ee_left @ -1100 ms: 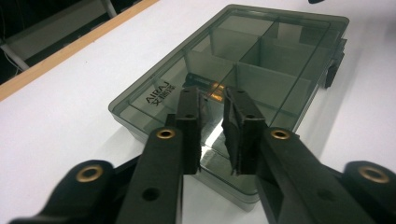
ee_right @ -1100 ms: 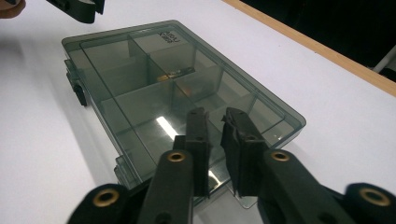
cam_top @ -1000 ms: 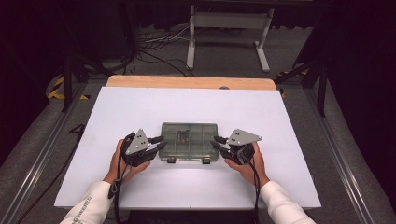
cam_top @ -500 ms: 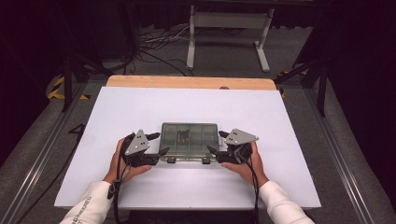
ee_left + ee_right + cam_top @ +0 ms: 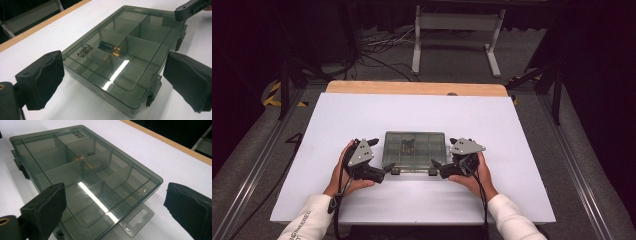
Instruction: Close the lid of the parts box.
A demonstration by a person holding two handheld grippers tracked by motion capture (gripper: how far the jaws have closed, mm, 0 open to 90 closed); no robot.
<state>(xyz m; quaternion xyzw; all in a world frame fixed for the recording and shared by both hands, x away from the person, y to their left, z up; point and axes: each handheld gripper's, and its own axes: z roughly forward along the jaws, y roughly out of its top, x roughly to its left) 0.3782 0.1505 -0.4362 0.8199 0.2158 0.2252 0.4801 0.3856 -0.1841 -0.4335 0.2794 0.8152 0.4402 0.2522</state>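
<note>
Smoky translucent plastic, lid shut, marks the box lying flat on the white table, near its front edge, between two hand-held grippers. At its near left corner the left gripper stands with jaws spread wide, having just been opening; in the left gripper view the box's corner lies between the black pads without touching them. At the near right corner the right gripper has likewise just been opening, pads clear of the box. Through the lid show dividers and small dark items in a middle compartment (what they are cannot be told). Two latches sit closed on the front wall.
</note>
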